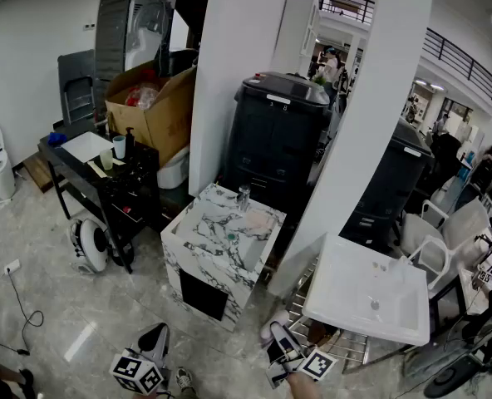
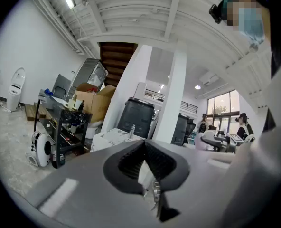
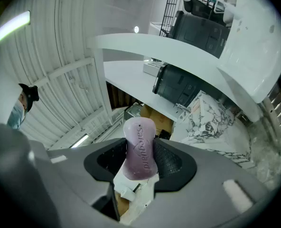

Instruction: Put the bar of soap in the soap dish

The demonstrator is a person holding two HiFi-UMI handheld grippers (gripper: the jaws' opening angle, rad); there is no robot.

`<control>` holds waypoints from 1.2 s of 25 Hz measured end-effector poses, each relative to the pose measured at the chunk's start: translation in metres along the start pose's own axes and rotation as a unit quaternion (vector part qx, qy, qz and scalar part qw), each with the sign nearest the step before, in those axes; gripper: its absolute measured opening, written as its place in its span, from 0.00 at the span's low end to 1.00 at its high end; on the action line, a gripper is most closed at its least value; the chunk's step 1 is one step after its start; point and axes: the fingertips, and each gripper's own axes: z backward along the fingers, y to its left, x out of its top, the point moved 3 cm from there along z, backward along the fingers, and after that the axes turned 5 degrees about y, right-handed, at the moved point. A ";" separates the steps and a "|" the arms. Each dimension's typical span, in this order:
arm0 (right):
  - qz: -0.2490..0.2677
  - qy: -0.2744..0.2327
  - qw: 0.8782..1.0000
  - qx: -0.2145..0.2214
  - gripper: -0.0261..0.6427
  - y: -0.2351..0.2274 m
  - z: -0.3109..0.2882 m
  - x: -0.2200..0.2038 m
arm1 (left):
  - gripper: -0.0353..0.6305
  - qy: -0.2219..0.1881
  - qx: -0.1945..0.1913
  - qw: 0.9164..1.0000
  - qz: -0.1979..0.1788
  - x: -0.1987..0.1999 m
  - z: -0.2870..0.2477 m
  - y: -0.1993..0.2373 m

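Note:
A pinkish-purple bar of soap [image 3: 140,148] with embossed lettering stands on end between the pads of my right gripper [image 3: 141,161], which is shut on it. In the head view that gripper [image 1: 281,345] is at the bottom edge, below the white basin, with the soap [image 1: 270,332] at its tip. My left gripper [image 2: 144,167] has its jaws closed together with nothing in them; it sits low at the bottom left [image 1: 157,337]. A marble-patterned washbasin cabinet [image 1: 221,243] with a faucet stands ahead. I cannot make out a soap dish for certain.
A white basin [image 1: 371,298] on a metal rack is at the right. White pillars [image 1: 229,73] rise behind the marble cabinet, with a dark bin [image 1: 275,140] between them. A black shelf cart [image 1: 105,181] and a cardboard box [image 1: 154,106] stand at the left. A person appears in both gripper views.

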 end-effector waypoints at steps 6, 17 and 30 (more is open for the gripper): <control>-0.005 -0.004 1.000 -0.008 0.30 -0.006 0.001 0.000 | 0.13 0.004 -0.001 1.000 0.006 -0.001 -0.002 0.005; -0.005 -0.050 0.999 -0.021 0.30 -0.024 -0.076 0.012 | 0.13 0.005 -0.031 0.999 -0.007 0.044 -0.063 0.079; 0.006 -0.081 0.995 -0.051 0.30 -0.062 -0.155 0.043 | 0.13 0.026 -0.062 0.998 -0.006 0.066 -0.135 0.135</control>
